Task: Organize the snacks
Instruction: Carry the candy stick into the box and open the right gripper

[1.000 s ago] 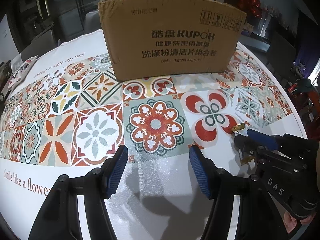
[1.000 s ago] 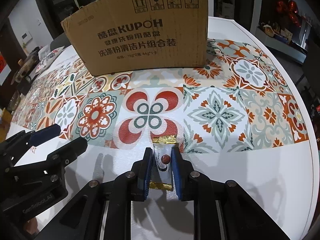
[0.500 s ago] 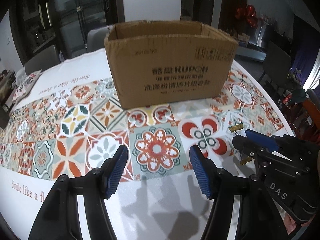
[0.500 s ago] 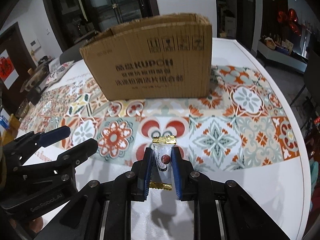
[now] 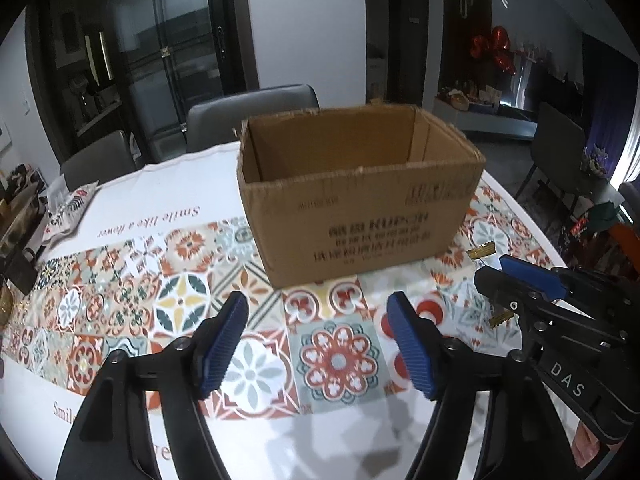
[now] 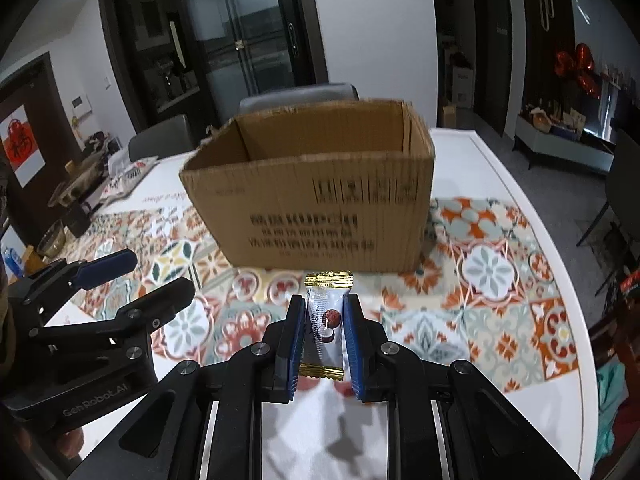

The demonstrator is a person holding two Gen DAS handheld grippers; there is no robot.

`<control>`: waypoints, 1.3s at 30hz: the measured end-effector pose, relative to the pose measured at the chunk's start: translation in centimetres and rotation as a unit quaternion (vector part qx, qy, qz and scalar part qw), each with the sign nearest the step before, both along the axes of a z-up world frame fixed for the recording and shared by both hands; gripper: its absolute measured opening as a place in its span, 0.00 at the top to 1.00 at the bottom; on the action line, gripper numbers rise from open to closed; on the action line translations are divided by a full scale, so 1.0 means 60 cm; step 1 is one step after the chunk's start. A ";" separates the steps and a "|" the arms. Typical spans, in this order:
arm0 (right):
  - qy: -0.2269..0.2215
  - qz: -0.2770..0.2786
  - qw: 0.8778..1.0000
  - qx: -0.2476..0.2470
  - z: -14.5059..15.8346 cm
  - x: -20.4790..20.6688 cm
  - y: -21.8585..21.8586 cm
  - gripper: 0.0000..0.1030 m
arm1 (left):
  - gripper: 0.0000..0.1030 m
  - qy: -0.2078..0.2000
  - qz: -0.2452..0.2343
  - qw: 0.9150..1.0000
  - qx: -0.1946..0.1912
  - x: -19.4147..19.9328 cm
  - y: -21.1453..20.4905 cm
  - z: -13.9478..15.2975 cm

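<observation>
Between the right gripper's (image 6: 325,332) closed blue pads: white snack packet (image 6: 325,320) with gold crimped ends, clamped and held above the tiled tablecloth (image 6: 488,272). Left gripper (image 5: 316,344) jaws wide apart, nothing in them. Open cardboard box (image 6: 316,208) sits just ahead of both.

The cardboard box (image 5: 360,196) stands on the table (image 5: 168,196) at twelve o'clock from both grippers, its open top up. The snack packet (image 6: 325,322) sits between the right gripper (image 6: 325,344) fingers, at six o'clock from the box. The left gripper (image 5: 316,344) lies at nine o'clock of the right. Chairs (image 5: 252,116) stand behind the box; a pouch (image 5: 68,212), possibly more snacks, lies at ten o'clock.
</observation>
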State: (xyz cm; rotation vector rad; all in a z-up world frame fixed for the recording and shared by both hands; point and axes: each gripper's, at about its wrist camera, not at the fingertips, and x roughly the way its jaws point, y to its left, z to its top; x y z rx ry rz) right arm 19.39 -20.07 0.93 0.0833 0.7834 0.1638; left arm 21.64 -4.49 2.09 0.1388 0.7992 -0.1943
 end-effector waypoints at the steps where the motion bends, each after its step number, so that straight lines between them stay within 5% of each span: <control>1: -0.003 0.000 1.000 0.001 0.006 0.004 0.000 0.80 | 0.28 -0.004 0.001 1.000 -0.001 0.004 0.001 0.006; 17: -0.019 0.006 1.000 -0.006 0.066 0.085 0.008 0.80 | 0.08 -0.032 0.019 0.999 0.017 0.079 0.010 0.076; 37: 0.004 -0.014 0.999 -0.046 0.103 0.209 0.008 0.79 | 0.05 -0.022 0.064 0.997 0.043 0.162 0.029 0.097; 39: 0.001 -0.017 0.998 -0.056 0.105 0.211 0.009 0.67 | 0.05 -0.024 0.066 0.997 0.045 0.162 0.030 0.098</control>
